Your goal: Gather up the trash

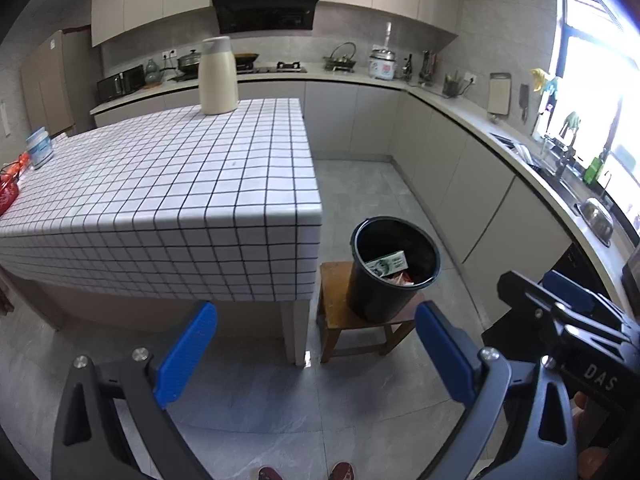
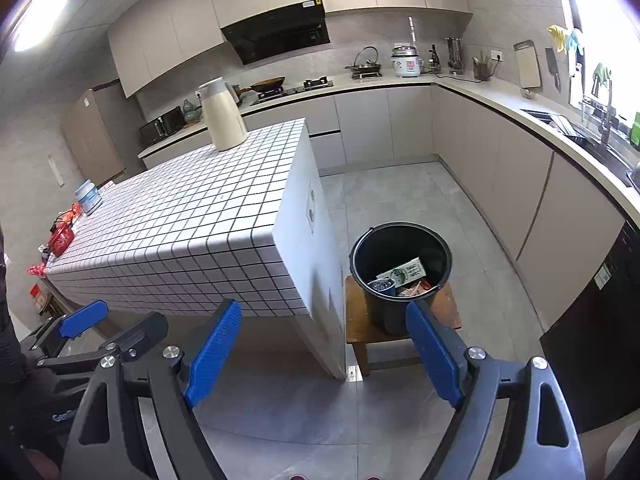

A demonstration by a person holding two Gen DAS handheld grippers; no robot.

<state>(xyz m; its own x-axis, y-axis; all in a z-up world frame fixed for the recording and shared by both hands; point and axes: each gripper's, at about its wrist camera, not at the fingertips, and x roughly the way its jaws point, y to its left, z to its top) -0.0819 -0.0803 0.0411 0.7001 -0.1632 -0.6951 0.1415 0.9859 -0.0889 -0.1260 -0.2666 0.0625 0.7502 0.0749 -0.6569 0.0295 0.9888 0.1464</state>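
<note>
A black trash bucket point(image 1: 394, 268) stands on a low wooden stool point(image 1: 334, 312) by the corner of the white tiled table point(image 1: 172, 188). Inside it lie a green-and-white carton point(image 1: 388, 263) and reddish wrappers. The right wrist view shows the bucket point(image 2: 400, 276), the carton point(image 2: 406, 272), a small dark cup point(image 2: 382, 286) and the table point(image 2: 192, 224). My left gripper point(image 1: 316, 354) is open and empty, above the floor short of the stool. My right gripper point(image 2: 324, 350) is open and empty, near the bucket's front; it also shows in the left wrist view point(image 1: 568, 304).
A cream thermos jug point(image 1: 218, 76) stands at the table's far end. A blue-white tub point(image 1: 39, 148) and red packets point(image 1: 10, 188) sit at its left edge. Counters point(image 1: 480, 120) with a sink run along the back and right. Grey tiled floor lies around the stool.
</note>
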